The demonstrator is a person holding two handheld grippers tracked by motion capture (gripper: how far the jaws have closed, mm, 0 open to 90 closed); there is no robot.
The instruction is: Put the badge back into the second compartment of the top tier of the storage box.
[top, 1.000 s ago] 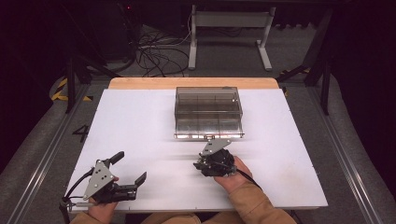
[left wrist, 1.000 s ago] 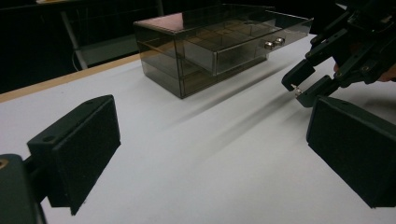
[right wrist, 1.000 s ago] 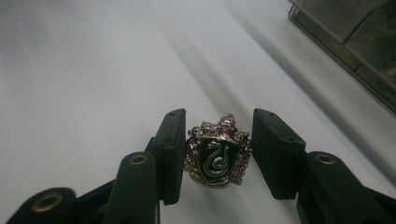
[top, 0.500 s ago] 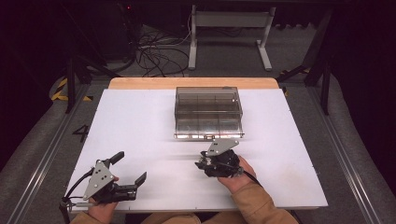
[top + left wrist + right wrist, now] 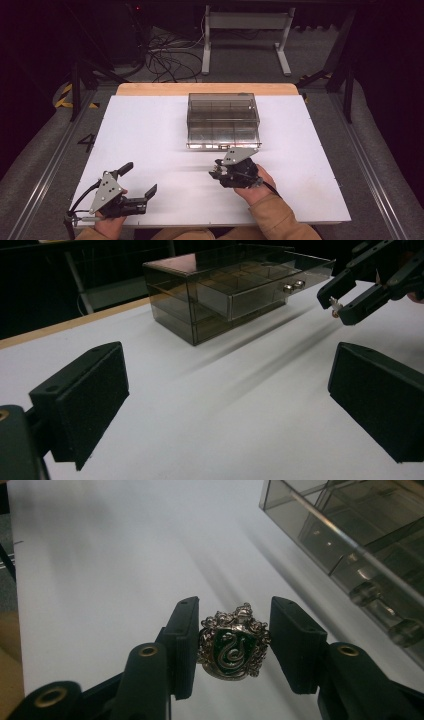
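Two tools: right tool (image 5: 234,647) grips a crest badge (image 5: 233,648) (green, silver-edged) near the drawer box (image 5: 223,120); left tool (image 5: 136,184) gapes empty.

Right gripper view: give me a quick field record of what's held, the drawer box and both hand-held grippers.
held item: silver crest ring with a green snake emblem
right hand-held gripper: shut on the ring, one pad on each side, above the white table
left hand-held gripper: open, holding nothing, near the table's front left
drawer box: smoky clear plastic, top drawer pulled part way out
drawer knobs: facing the right hand-held gripper
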